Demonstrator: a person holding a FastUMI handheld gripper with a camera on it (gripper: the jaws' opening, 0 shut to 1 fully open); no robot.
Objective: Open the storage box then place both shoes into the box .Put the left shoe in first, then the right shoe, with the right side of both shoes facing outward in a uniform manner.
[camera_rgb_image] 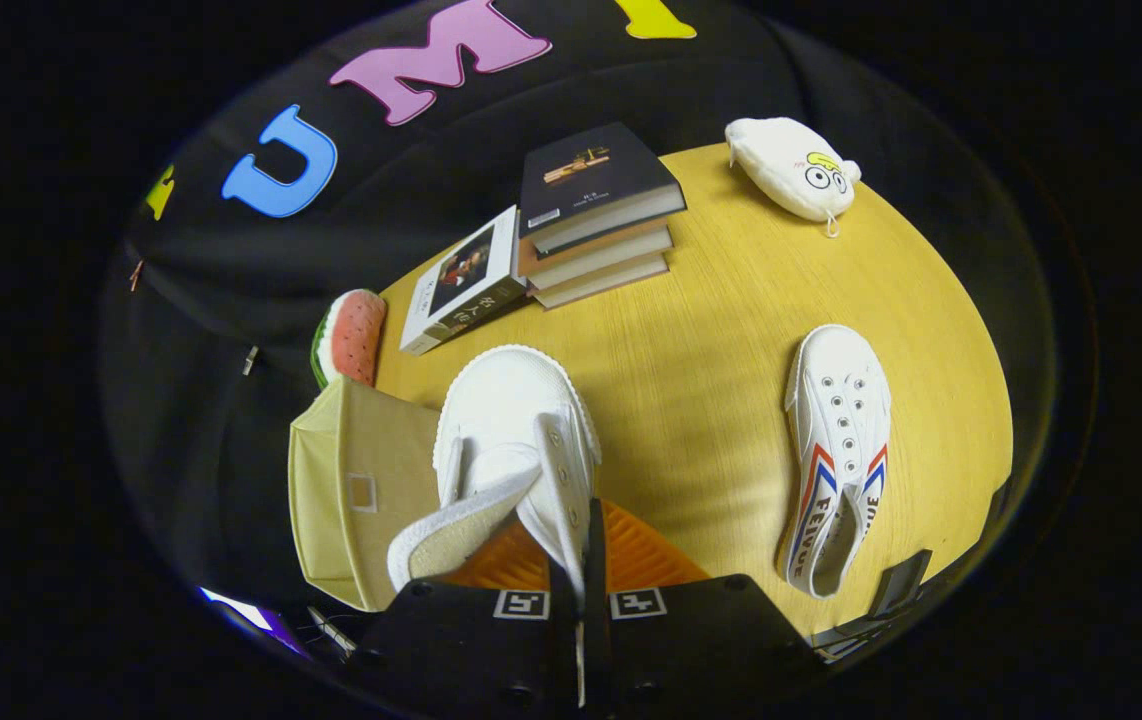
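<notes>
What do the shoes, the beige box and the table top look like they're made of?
The shoe in the gripper, held shoe, and the shoe on the table look like matte white canvas, with eyelets and a ribbed, rubber-like toe edge. The storage box seems soft beige fabric, with creased walls. The table looks like pale wood or laminate, showing fine grain lines.

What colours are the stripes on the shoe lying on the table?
Red and blue, on a white shoe, clearest in the gripper view.
</notes>
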